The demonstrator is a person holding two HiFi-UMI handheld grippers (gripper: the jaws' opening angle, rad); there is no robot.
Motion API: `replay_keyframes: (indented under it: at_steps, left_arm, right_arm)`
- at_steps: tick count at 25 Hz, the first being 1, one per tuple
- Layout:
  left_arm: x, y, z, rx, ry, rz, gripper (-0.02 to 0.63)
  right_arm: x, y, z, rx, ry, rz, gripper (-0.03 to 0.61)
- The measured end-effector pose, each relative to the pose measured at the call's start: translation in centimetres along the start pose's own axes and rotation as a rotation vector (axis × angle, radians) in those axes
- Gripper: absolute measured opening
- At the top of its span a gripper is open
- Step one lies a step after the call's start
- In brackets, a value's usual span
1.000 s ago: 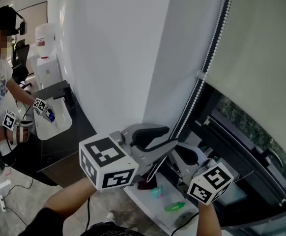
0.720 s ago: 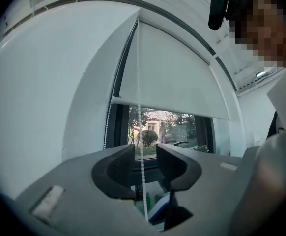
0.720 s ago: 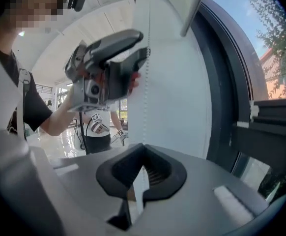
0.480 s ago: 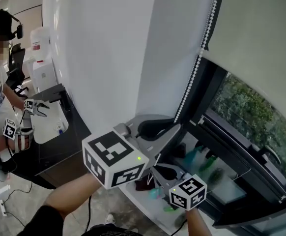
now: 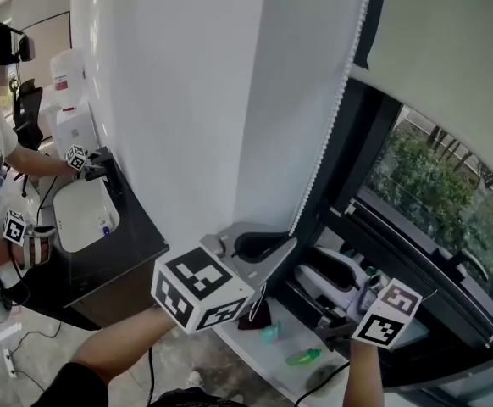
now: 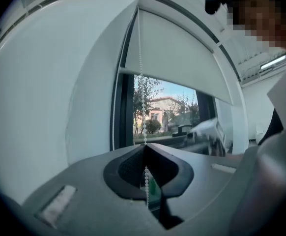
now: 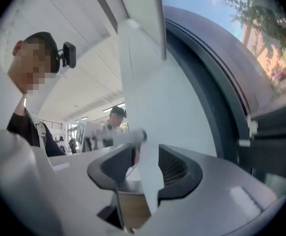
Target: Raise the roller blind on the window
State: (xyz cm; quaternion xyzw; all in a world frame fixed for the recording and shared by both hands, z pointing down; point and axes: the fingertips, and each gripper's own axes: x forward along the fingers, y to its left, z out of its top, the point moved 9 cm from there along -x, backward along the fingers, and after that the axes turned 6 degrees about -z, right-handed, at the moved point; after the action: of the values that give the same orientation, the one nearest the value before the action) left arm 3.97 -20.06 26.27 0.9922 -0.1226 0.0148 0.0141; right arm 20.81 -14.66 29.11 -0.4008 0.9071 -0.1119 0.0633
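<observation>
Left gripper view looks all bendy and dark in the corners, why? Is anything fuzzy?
Left gripper view: the wide-angle lens bows the dark window frame and the white roller blind and blackens the corners; the white bead chain is fairly sharp against bright daylight. Head view: milder bending, even light. Right gripper view: same bowing, and the distant person in a cap looks soft.
</observation>
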Motion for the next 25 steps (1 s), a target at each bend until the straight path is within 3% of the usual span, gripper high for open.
replay_keyframes:
  at_steps: [5, 11, 17, 20, 25]
  left_arm:
    - [0.5, -0.4, -5.4, -0.053, 0.105, -0.007, 0.009]
    - [0.1, -0.9, -9.3, -0.081, 0.18, -0.006, 0.009]
    - [-0.6, -1.0, -14.4, -0.154, 0.288, -0.011, 0.011]
    - [-0.7, -1.6, -14.7, -0.16, 0.286, -0.018, 0.011]
    - [-1.3, -1.8, -14.3, -0.214, 0.297, -0.097, 0.011]
  right_arm:
    - [2.2, 2.8, 7.7, -0.197, -0.089, -0.002, 0.163]
    - [4.7, 4.7, 12.0, -0.256, -0.122, 0.013, 0.161]
    - [5.7, 5.0, 13.0, -0.269, -0.134, -0.014, 0.084]
    - [5.9, 4.8, 12.6, -0.272, -0.134, -0.019, 0.02]
    - [5.1, 4.3, 12.2, -0.221, -0.176, -0.001, 0.011]
